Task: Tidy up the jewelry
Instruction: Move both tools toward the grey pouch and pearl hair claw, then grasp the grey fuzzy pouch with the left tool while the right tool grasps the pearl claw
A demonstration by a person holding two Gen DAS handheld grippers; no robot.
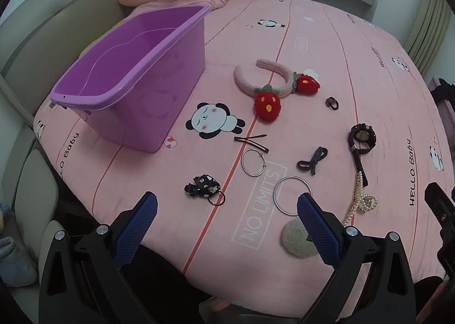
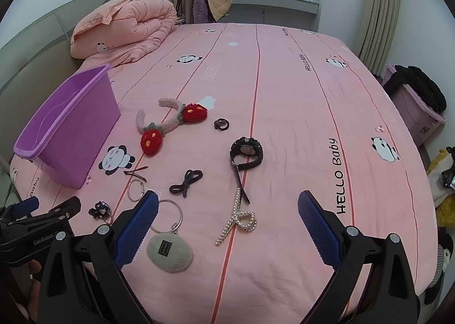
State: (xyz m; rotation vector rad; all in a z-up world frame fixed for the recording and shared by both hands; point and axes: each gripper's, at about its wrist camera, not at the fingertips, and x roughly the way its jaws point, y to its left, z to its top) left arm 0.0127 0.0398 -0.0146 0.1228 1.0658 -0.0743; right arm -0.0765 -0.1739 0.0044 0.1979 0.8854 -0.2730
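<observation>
An empty purple bin [image 1: 133, 68] [image 2: 71, 122] stands on the pink bed at the left. Spread beside it lie a strawberry headband [image 1: 273, 88] [image 2: 170, 122], a black watch [image 1: 361, 139] [image 2: 246, 152], a pearl bow clip [image 1: 361, 201] [image 2: 239, 220], a dark bow tie [image 1: 311, 160] [image 2: 186, 179], two silver hoops [image 1: 254, 162] [image 1: 291, 196], a brown hair clip [image 1: 251, 142], a black polka-dot scrunchie [image 1: 203, 189] [image 2: 99, 210] and a grey felt pouch [image 1: 298, 238] [image 2: 169, 251]. My left gripper [image 1: 227, 210] is open and empty above the near edge. My right gripper [image 2: 227, 210] is open and empty over the pearl clip.
A small dark hair tie [image 1: 332, 103] [image 2: 221, 124] lies past the headband. A folded pink quilt [image 2: 125, 28] sits at the bed's far left. A lilac box with dark clothes [image 2: 415, 102] stands right of the bed. The headboard [image 1: 42, 31] runs along the left.
</observation>
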